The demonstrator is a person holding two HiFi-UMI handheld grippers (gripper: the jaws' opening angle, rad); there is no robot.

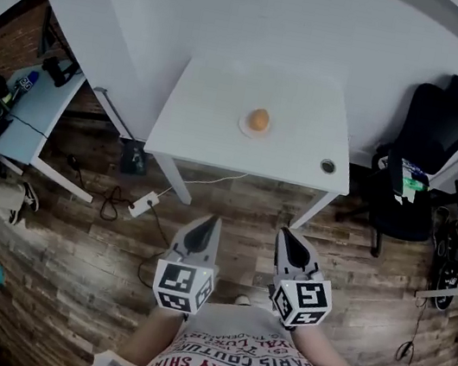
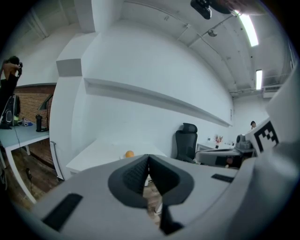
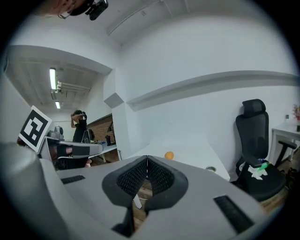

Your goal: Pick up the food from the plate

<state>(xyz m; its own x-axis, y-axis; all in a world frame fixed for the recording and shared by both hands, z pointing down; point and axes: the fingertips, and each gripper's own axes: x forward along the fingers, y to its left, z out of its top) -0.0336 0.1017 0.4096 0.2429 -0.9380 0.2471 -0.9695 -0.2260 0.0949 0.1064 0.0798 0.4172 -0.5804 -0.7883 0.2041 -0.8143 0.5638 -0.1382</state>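
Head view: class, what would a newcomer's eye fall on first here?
The orange food stands out, alone on its plate near the middle of the white table. Nearer the person, the left gripper and right gripper hang side by side over the wood floor, both shut and empty, short of the table.

There is one table [image 1: 211, 135]. On it there is one plate [image 1: 243, 125] with one piece of food [image 1: 258, 120]. There is also one chair [image 1: 429, 143], one desk [image 1: 39, 114] and one power strip [image 1: 144, 204]. The grippers are two: left gripper [image 1: 213, 223] and right gripper [image 1: 286, 234].
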